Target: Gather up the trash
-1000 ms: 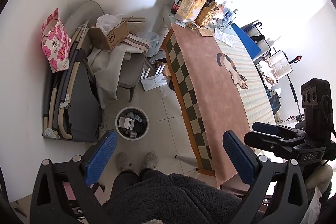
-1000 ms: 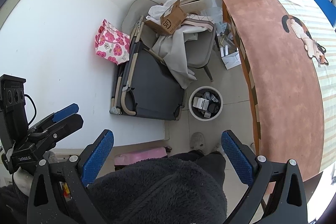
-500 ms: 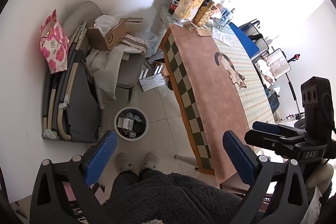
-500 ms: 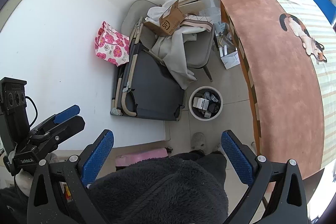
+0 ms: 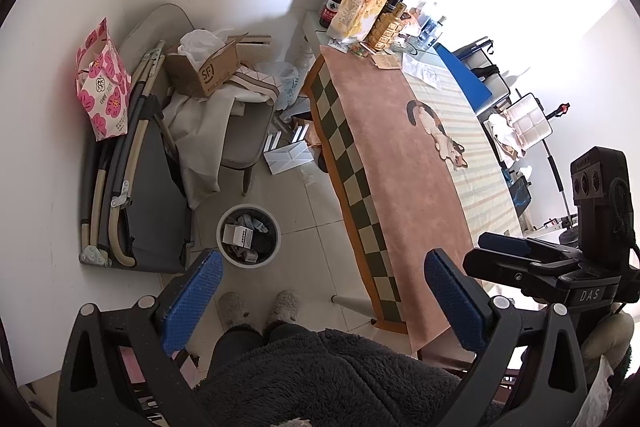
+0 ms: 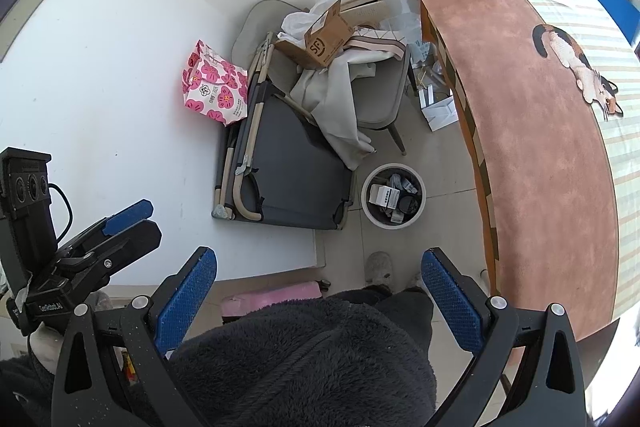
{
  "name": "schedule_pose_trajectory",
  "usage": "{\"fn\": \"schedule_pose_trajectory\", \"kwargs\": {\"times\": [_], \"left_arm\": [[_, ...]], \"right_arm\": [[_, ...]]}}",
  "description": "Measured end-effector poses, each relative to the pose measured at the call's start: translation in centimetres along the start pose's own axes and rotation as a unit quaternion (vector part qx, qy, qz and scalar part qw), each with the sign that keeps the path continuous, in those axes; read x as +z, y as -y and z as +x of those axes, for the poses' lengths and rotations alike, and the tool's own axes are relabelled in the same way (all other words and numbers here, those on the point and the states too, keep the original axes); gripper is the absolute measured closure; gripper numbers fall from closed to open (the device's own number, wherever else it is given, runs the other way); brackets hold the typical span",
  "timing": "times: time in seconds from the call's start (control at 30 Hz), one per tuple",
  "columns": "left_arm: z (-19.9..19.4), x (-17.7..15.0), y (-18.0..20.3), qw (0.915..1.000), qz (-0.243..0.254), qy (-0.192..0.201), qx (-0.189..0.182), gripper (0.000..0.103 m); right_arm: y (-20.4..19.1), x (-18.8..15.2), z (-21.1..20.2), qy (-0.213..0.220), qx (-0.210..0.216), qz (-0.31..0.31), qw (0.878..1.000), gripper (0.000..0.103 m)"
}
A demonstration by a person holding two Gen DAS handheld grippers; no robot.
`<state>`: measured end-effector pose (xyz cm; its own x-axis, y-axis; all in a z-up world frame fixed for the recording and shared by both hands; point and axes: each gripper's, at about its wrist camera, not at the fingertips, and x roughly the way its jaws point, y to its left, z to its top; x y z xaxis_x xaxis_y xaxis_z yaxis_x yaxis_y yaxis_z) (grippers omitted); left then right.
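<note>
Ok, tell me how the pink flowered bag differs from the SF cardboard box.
The pink flowered bag is patterned paper standing upright against the wall; the SF cardboard box is plain brown and lies tilted on the heaped chair. The bag's top is pinched nearly shut, the box's flaps gape open. Both sit left of the table, untouched.

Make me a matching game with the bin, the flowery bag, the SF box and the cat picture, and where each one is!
Things:
1. bin
2. flowery bag
3. SF box
4. cat picture

Places:
A. on the tablecloth
B. on the floor, near the slippers
C. leaning against the wall
D. on the piled chair

Pairs: 1-B, 2-C, 3-D, 4-A
</note>
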<state>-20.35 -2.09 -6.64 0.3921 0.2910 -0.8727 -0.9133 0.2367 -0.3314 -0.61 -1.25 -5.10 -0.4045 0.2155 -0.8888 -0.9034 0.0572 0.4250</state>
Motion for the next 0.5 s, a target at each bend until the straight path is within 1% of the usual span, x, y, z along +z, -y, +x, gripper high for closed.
{"fn": "schedule_pose_trajectory", "kwargs": {"times": [0.5], "left_arm": [[-0.08, 0.10, -0.05, 1.0000, 0.001, 0.000, 0.000, 0.000]], "right_arm": [[-0.23, 0.08, 0.01, 0.001, 0.000, 0.001, 1.000, 0.000]]}}
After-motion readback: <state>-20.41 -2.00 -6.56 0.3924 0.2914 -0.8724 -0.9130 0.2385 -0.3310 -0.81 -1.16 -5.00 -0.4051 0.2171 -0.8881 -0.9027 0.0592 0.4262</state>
